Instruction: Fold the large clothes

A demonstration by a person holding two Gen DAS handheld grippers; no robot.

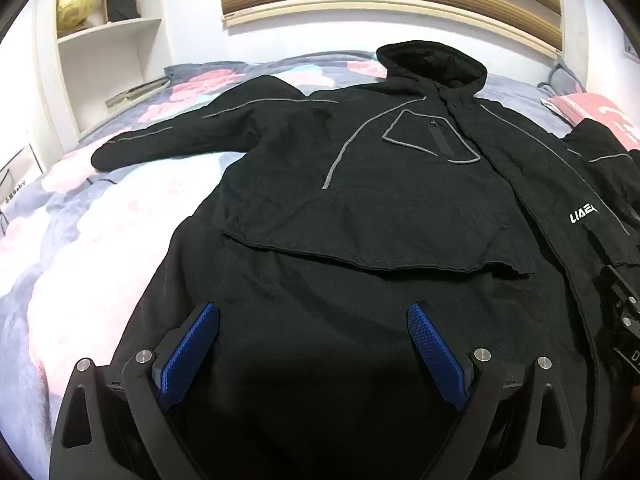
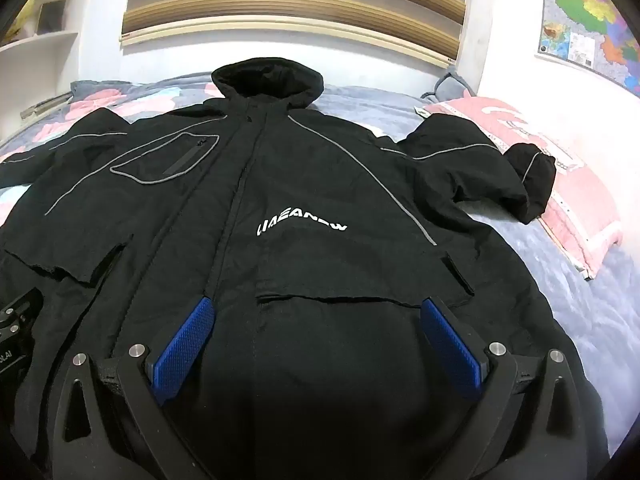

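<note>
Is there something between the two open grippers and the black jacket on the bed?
Nothing visible. The left gripper and the right gripper are both open, directly over the lower part of the black jacket, which lies spread flat on the bed. Only dark fabric shows between each pair of blue fingers.

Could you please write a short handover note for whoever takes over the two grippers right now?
Left gripper: open, empty, over the jacket's lower left front.
Right gripper: open, empty, over the lower right front.
Black hooded jacket: front up on the floral bedspread, hood toward the headboard.
Left sleeve spread outward; right sleeve bent, cuff doubled over.
Done: jacket laid out.
Left: all folding.
</note>
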